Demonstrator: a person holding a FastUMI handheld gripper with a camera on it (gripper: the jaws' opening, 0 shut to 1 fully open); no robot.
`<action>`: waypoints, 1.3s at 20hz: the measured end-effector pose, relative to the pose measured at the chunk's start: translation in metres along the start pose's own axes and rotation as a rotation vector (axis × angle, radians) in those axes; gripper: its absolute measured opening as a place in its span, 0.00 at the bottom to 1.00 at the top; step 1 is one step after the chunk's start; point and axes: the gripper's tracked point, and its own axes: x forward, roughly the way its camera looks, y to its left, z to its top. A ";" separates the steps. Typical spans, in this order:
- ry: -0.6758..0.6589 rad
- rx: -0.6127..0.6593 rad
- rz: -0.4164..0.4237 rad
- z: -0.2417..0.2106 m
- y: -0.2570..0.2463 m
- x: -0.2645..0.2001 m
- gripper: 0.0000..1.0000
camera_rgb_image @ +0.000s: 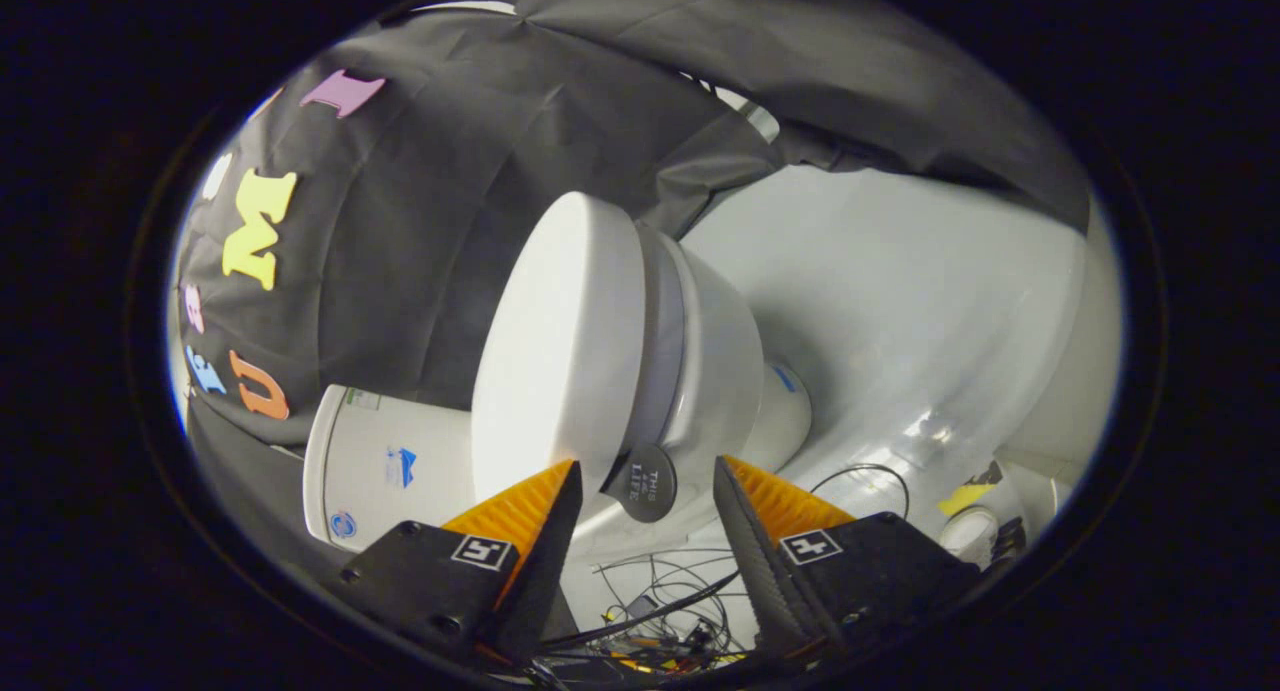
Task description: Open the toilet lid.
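The gripper [645,486] is held with its fingers [535,506] spread wide apart — nothing is pressed between them. Just ahead, in the gap between the fingertips, a round dark tab [645,483] is seen, fixed at the front edge of the toilet [715,351]. The white lid [560,351] is found just beyond the fingers, lying shut on the seat [662,341] — the whole scene is tilted in this view. Behind the lid the tank [385,466] is set against the black cloth wall [420,231]. Below the fingers, tangled cables [660,596] are strewn on the pale floor [900,301].
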 end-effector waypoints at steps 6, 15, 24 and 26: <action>0.039 0.006 -0.002 0.000 -0.005 0.010 0.58; 0.055 0.115 0.059 0.006 0.001 0.009 0.15; 0.071 0.203 0.024 0.009 0.003 0.005 0.09; 0.060 0.165 0.015 0.006 0.007 0.005 0.09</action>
